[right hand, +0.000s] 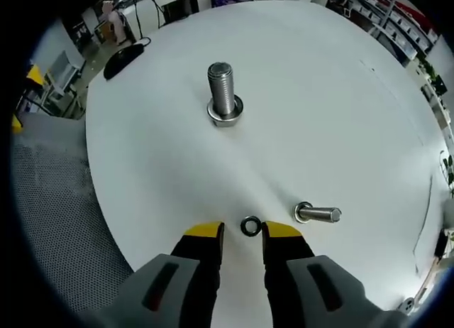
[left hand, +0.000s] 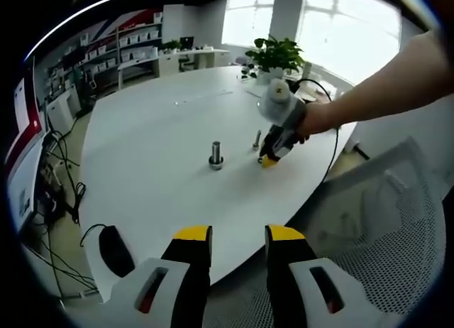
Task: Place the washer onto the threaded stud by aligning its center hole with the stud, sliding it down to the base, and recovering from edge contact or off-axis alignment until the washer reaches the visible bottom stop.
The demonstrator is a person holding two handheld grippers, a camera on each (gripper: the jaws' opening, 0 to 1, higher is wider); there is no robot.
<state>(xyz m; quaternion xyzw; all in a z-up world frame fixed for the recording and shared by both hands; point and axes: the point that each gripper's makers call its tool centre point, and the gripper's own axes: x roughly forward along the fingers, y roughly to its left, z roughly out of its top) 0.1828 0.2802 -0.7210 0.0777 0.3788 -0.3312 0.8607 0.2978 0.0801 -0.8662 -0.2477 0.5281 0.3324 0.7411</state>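
Early stage. Small dark metal ring washer (right hand: 250, 226) flat on round white table (right hand: 340, 115), near edge, between spread jaws of right gripper (right hand: 243, 232), ungripped. Upright threaded steel stud (right hand: 222, 94) mid-table, bare. Second bolt (right hand: 318, 214) lying beside washer. Left gripper (left hand: 238, 234) spread, empty, off table edge. Remaining: pinch, lift, align, slide down.

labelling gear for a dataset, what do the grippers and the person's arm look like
Left gripper: black jaws, yellow tips, pale grey bodies with dark slots, one showing red. Right gripper: same yellow tips, black jaws, grey bodies; from outside, pale grey housing, black cable. The arm is bare, no sleeve showing.
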